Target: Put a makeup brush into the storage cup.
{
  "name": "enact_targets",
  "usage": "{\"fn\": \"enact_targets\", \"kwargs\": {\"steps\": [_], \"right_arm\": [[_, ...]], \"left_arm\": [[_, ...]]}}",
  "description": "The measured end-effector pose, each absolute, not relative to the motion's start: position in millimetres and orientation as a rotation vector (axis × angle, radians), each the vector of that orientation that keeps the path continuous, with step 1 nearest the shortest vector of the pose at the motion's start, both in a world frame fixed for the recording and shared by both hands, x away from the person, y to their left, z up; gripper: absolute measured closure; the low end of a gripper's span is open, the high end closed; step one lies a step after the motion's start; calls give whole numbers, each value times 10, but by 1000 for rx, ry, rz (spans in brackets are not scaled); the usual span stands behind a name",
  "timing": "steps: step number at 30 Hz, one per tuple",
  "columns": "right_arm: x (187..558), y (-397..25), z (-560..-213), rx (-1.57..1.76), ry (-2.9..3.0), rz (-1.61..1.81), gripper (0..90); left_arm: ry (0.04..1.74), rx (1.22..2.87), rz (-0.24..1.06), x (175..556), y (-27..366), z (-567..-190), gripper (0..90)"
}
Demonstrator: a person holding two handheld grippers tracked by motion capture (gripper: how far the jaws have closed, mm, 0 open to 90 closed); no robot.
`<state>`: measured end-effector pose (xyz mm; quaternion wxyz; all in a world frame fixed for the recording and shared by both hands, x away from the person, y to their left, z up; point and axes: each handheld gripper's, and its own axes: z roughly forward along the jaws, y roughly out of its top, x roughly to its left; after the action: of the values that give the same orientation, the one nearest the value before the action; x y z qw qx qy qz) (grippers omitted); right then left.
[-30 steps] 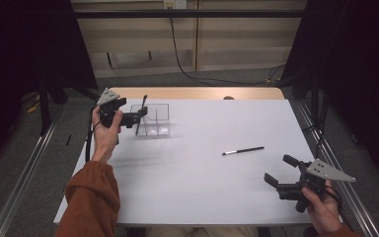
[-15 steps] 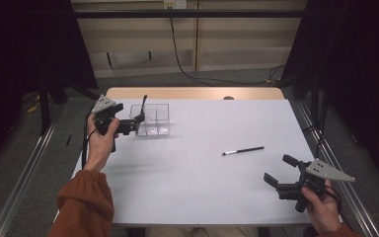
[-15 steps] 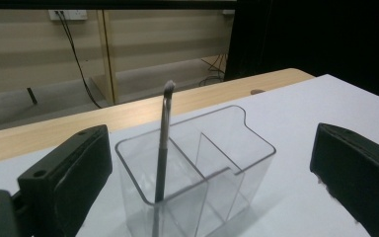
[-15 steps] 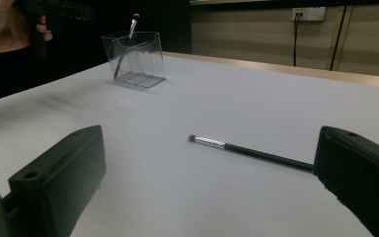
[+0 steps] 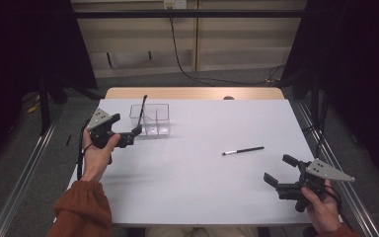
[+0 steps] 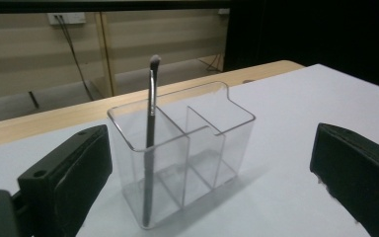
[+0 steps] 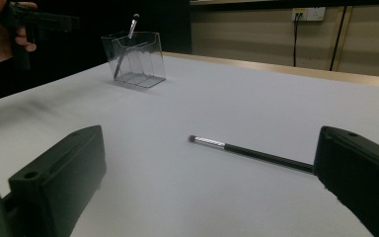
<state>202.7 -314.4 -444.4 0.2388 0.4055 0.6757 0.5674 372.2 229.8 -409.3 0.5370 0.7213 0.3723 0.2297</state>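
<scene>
Left gripper (image 5: pixel 137 132), jaws apart, hovers just beside the clear organizer (image 5: pixel 150 120); one brush (image 6: pixel 150 133) stands inside; right gripper (image 5: pixel 279 173) gapes, well away.

Dim, even overhead light falls on the white table (image 5: pixel 197 187), while the surroundings at both sides of the high view sink into near-black. In the left gripper view the clear organizer (image 6: pixel 187 148) is sharp and casts a soft grey shadow toward the viewer's right, and the near black jaws are slightly soft. In the right gripper view the brush on the table (image 7: pixel 249 150) is mildly blurred, and the picture is grainy.
</scene>
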Motion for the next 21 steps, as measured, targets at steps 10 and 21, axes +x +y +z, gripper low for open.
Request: {"fn": "enact_targets", "kwargs": {"steps": [10,21], "right_arm": [[2029,-3139,-4444,1114,1848,1556,0],[2031,-3137,-4443,1116,1847,1556,0]], "left_arm": [[885,1726,550,3509,2354,-4125,25],[883,1724,517,3217,2351,-4152,25]]}}
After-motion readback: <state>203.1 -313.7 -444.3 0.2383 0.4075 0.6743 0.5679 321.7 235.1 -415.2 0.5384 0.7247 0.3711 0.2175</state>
